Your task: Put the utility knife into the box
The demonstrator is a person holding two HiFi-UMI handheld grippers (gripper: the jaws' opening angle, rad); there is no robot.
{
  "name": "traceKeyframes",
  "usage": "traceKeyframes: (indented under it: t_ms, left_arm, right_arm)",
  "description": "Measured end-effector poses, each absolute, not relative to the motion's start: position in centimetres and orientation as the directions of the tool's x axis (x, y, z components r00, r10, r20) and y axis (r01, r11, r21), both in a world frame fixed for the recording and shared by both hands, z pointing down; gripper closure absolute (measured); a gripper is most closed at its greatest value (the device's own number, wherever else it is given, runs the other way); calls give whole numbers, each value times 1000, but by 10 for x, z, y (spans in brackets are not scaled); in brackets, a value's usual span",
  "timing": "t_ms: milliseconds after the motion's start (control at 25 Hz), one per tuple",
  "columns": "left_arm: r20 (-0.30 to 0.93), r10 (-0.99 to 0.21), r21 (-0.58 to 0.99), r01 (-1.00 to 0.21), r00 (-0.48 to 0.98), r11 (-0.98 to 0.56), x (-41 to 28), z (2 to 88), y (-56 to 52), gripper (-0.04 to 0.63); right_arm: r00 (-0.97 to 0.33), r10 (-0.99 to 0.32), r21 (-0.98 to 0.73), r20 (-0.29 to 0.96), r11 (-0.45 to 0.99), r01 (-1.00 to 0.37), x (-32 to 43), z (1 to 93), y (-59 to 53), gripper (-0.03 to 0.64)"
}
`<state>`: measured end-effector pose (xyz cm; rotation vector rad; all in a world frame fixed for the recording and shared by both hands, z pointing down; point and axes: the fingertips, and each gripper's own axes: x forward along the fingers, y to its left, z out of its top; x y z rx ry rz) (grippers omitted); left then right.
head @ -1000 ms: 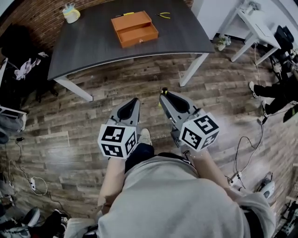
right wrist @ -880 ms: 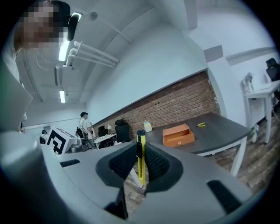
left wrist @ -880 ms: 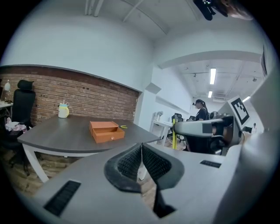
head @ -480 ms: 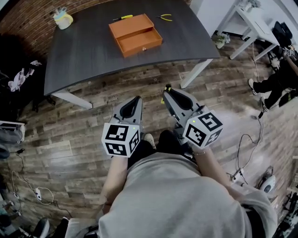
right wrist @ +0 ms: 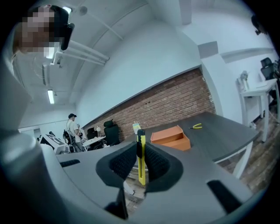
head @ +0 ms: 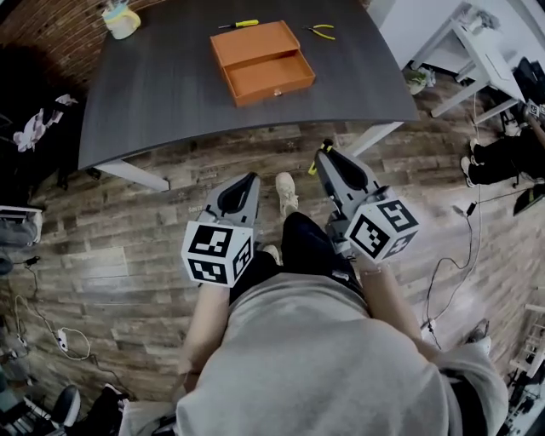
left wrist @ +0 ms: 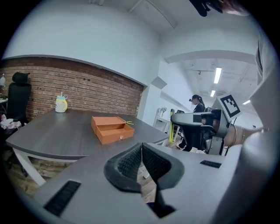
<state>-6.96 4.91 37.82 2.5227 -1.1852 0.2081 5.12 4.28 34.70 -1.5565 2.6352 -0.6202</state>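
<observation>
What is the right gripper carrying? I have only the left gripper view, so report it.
Observer: The right gripper has its jaws shut on a yellow knife, held upright between them.
Operator: Now check behind the box.
Observer: The head view shows a yellow-handled tool lying on the table just behind the box.
</observation>
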Motion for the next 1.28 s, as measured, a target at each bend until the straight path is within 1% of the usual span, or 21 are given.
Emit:
traceKeyframes:
  t_ms: [80,160,280,560,880,1120,1280]
  left_arm:
    - [287,-721,254,-776,630,-577,-69,385,34,574]
    - [300,-723,258,-782,623,-567,-66,390,14,574]
    - [293,-739,250,-795,606,-553,-60,389,-22,574]
    - [286,-779,247,-828,558,-502,-45,378,-100,574]
    - [289,-838,230,-883,463,-409,-31,372,-180,574]
    - [304,-868,246,-913,393,-327,-29,375,-205,574]
    - [352,-873,247,-933,336,-260,-38,387,-202,574]
  right_arm:
    - [-504,-840,-343,201,422,-839,56,351,21,551]
    - [-511,-838,-348,191,429,-834,60,352,-7,551]
    - [-541,-825,-340,166,466,-816,64,349,-47,551]
    - [-612,-763,-332,206,534,-778,75,349,-130,551]
    - [-712,-678,-302,182,650,-697,87,335,-216,551]
    - [-775,-602,-338,193,701,-629,89,345,-253,551]
    - [-793,-570,-371,213,704,-606,84,354,-268,551]
